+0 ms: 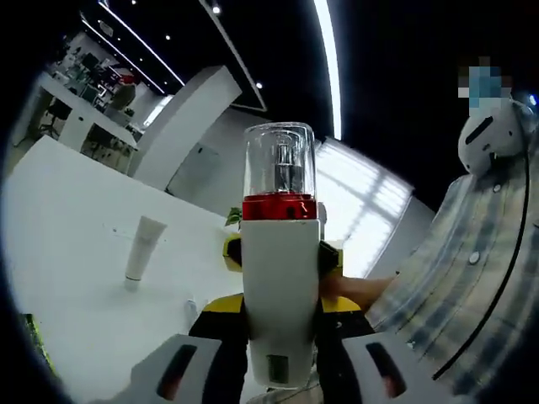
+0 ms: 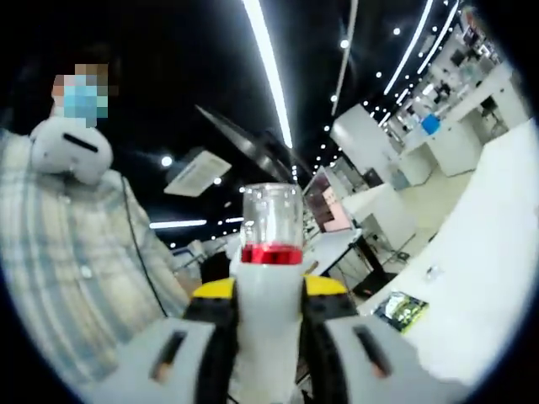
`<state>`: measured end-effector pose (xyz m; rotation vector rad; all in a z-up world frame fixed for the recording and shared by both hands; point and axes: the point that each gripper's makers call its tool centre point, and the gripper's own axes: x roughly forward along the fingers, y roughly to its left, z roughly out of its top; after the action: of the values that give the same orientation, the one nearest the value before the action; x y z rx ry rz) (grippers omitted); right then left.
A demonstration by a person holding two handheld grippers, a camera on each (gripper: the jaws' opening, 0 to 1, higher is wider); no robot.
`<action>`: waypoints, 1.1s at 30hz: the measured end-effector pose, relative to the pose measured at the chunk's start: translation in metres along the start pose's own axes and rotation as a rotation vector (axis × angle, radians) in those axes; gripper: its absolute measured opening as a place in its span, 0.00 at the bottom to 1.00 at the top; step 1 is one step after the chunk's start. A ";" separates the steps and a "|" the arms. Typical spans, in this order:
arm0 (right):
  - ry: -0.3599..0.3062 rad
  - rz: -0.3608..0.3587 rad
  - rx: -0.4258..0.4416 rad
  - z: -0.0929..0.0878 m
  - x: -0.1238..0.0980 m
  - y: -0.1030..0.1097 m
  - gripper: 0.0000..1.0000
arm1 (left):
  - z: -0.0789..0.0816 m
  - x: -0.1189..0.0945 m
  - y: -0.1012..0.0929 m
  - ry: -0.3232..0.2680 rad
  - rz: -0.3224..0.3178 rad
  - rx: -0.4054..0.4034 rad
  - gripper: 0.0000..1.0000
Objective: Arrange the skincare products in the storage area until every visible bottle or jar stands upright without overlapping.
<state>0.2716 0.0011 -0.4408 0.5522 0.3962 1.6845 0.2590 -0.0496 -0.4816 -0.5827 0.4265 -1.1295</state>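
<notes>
Both grippers clamp a white pump bottle (image 1: pixel 280 286) upright between their jaws — left gripper (image 1: pixel 280 337), right gripper (image 2: pixel 269 337). A white tube (image 1: pixel 141 247) lies mid-table (image 1: pixel 59 219) — open surface all around.

A person in a plaid shirt (image 1: pixel 472 278) stands beside the white table (image 1: pixel 67 252), ceiling light strips (image 2: pixel 268 67) overhead.
</notes>
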 end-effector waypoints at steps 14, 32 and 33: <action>0.158 -0.103 -0.060 -0.003 0.003 -0.004 0.28 | 0.001 -0.003 0.006 -0.008 0.021 0.020 0.28; 0.149 -0.289 -0.074 0.019 0.010 -0.026 0.27 | -0.001 -0.013 0.029 -0.021 0.166 0.020 0.28; 0.155 -0.295 -0.069 0.017 0.010 -0.026 0.28 | -0.001 -0.013 0.029 -0.023 0.165 0.019 0.28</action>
<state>0.3009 0.0149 -0.4398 0.2958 0.5040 1.4541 0.2742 -0.0290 -0.5003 -0.5342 0.4355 -0.9676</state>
